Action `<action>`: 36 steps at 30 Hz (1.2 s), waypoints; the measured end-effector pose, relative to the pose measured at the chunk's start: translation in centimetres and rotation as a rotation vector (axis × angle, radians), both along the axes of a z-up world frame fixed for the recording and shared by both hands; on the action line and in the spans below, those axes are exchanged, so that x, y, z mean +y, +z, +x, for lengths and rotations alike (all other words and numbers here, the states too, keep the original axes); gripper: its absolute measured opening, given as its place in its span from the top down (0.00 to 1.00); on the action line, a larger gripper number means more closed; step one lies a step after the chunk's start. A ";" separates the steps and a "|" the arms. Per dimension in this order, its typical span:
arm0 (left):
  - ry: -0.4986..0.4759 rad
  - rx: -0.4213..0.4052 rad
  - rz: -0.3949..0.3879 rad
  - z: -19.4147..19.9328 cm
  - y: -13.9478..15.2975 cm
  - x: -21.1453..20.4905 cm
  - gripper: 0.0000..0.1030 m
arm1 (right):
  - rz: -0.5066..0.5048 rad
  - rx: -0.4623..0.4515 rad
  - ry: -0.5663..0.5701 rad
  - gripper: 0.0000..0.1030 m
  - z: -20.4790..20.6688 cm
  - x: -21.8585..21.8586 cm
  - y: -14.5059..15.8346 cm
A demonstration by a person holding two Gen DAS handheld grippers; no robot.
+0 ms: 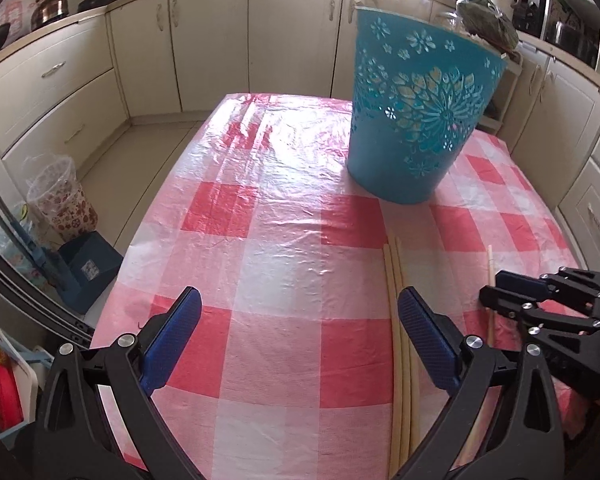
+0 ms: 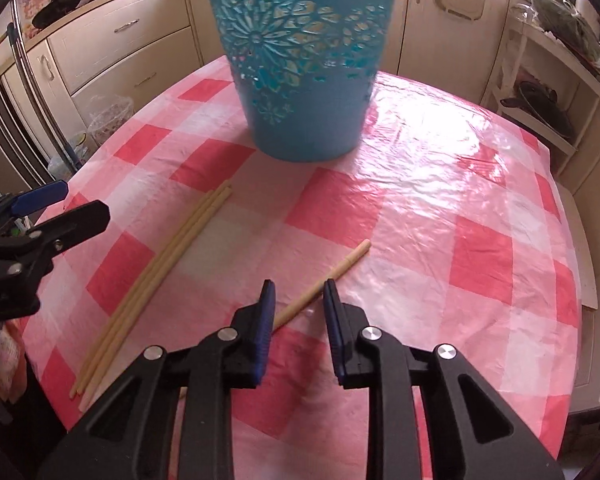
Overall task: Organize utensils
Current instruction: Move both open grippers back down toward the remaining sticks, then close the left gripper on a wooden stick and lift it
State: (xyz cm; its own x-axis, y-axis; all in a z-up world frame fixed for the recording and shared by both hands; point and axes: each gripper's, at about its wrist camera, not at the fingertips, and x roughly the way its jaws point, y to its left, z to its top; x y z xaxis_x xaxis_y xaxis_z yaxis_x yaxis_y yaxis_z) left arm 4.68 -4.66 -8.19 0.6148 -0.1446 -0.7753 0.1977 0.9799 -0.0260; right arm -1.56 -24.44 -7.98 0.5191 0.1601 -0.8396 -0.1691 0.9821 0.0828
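A tall turquoise basket (image 1: pixel 412 120) (image 2: pixel 300 60) with cut-out flowers stands on the far part of the red-and-white checked tablecloth (image 1: pixel 280 240) (image 2: pixel 440 220). Three pale chopsticks (image 1: pixel 396 280) (image 2: pixel 168 256) lie side by side, running just inside and under the right finger of my left gripper (image 1: pixel 298 300) (image 2: pixel 80 202), which is wide open and holds nothing. A single chopstick (image 1: pixel 490 272) (image 2: pixel 340 268) lies apart on the cloth. My right gripper (image 2: pixel 299 296) (image 1: pixel 496 288) hovers over its near half, jaws narrow with the stick passing between the pads and a gap on each side.
Cream kitchen cabinets (image 1: pixel 180 40) ring the table. On the floor to the left stand a lined waste bin (image 1: pixel 60 200) and a dark blue box (image 1: pixel 88 268). An open shelf with pans (image 2: pixel 540 108) is at the right. The table's left edge (image 1: pixel 148 220) drops to the floor.
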 end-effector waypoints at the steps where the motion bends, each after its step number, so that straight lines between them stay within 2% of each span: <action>1: -0.008 0.007 0.025 0.2 -0.3 -0.7 0.08 | 0.023 0.005 -0.015 0.76 -0.1 -0.6 0.0; 3: -0.016 0.028 0.059 0.6 -0.9 -1.7 0.08 | 0.067 0.010 -0.034 0.76 -0.1 -1.0 -0.1; 8: -0.016 0.058 0.122 1.3 -1.8 -3.2 0.08 | 0.085 0.006 -0.032 0.76 0.0 -0.7 -0.1; 16: 0.022 0.070 0.136 1.9 -1.9 -3.1 0.08 | 0.134 0.025 -0.042 0.76 -0.1 -1.3 0.0; 24: 0.026 0.087 0.167 2.7 -2.3 -4.0 0.11 | 0.124 0.026 -0.030 0.75 -0.2 -0.9 0.0; 26: 0.024 0.094 0.148 2.9 -2.2 -3.9 0.19 | 0.126 0.027 -0.032 0.75 -0.2 -0.9 0.0; 28: 0.004 0.100 0.110 3.0 -2.1 -4.0 0.37 | 0.124 0.025 -0.034 0.75 -0.1 -0.8 0.0; 29: -0.011 0.102 0.093 3.1 -2.0 -4.0 0.42 | 0.120 0.021 -0.034 0.75 -0.1 -0.6 -0.1; 31: -0.033 0.100 0.080 3.1 -2.0 -4.3 0.65 | 0.105 0.009 -0.031 0.75 -0.1 -0.3 -0.1; 33: -0.030 0.103 0.054 3.3 -1.9 -4.1 0.80 | 0.079 -0.006 -0.014 0.75 0.1 0.3 -0.2; 34: -0.015 0.112 0.019 3.5 -1.8 -3.6 0.88 | 0.069 -0.012 0.000 0.76 0.1 0.6 -0.2; 36: 0.030 0.137 -0.064 3.9 -1.9 -2.0 0.95 | 0.074 -0.011 0.021 0.80 0.2 0.9 -0.3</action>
